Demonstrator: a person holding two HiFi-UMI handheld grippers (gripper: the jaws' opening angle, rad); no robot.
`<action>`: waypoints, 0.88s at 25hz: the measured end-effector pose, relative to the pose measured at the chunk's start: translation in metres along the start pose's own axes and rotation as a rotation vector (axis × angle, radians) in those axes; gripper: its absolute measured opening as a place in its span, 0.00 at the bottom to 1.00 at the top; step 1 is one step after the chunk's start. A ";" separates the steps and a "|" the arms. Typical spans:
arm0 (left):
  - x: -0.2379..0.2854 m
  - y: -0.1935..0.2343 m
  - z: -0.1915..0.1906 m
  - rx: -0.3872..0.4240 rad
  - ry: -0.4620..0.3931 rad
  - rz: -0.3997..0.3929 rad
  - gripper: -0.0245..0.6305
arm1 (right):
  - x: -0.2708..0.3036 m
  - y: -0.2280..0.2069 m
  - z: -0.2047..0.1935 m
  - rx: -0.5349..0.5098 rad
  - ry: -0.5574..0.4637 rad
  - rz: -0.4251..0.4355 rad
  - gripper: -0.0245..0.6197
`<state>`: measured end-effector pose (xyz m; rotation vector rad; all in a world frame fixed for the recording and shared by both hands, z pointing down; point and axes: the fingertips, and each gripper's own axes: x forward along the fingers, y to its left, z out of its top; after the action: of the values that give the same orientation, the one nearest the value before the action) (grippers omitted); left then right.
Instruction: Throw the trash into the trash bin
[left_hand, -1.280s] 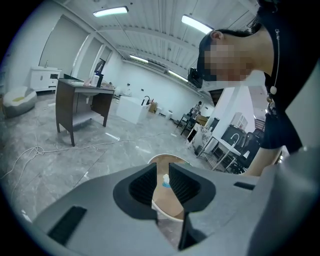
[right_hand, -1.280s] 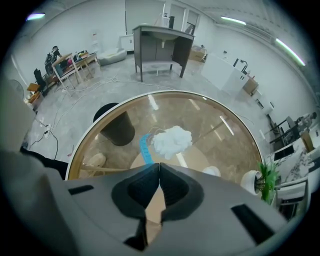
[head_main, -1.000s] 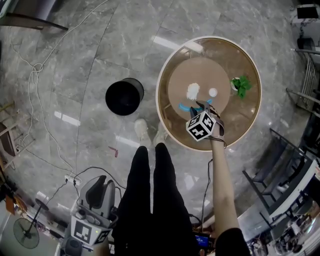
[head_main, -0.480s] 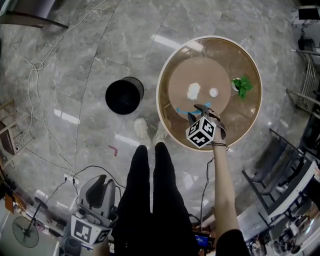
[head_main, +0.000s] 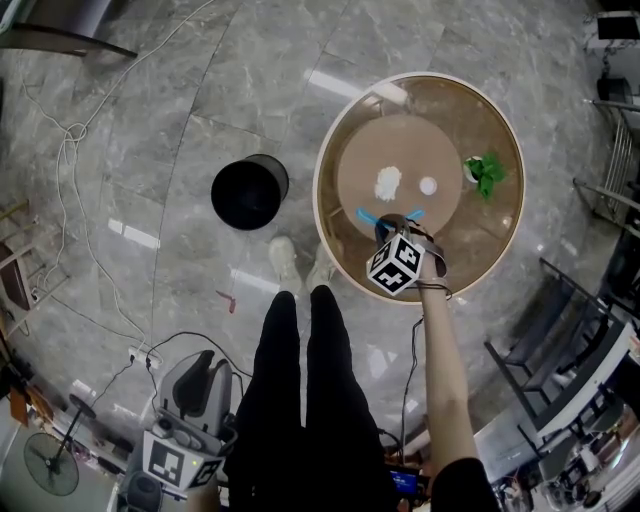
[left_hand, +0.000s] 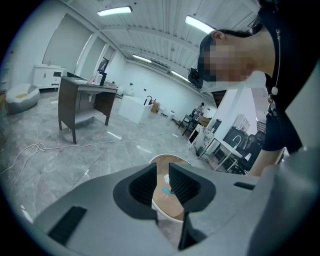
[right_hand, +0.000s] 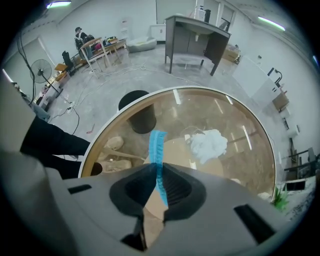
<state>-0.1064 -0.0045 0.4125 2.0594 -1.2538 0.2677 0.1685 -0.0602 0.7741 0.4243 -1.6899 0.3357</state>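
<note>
The right gripper (right_hand: 159, 180) has edged toward the near rim of the round table (head_main: 318, 190) since a second ago, and it points down over the blue strip (right_hand: 158, 147). Far to its left, the left gripper (left_hand: 162, 180) hangs idle, its jaws partly apart with nothing between them. The black trash bin (head_main: 249, 192) stands on the floor to the right gripper's left, past the table's rim. The right gripper's jaws are closing on the strip, the pads meeting it near mid-length. The strip is thin, narrow and bright blue, with a fringed edge. It is probably feather-light and limp, so a middle pinch suits it, though its ends may droop. Just right of the jaws lies a crumpled white tissue (right_hand: 209, 144)
</note>
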 end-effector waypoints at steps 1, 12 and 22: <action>-0.001 0.001 -0.001 -0.001 -0.001 0.003 0.15 | -0.002 0.000 0.002 0.005 -0.009 0.000 0.10; -0.012 0.008 0.004 -0.039 -0.049 0.035 0.15 | -0.031 -0.004 0.051 -0.016 -0.107 -0.003 0.06; -0.053 0.042 -0.003 -0.097 -0.106 0.139 0.15 | -0.041 0.015 0.140 -0.091 -0.197 0.054 0.06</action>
<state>-0.1684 0.0224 0.4080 1.9283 -1.4488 0.1598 0.0439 -0.1060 0.7120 0.3545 -1.9036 0.2618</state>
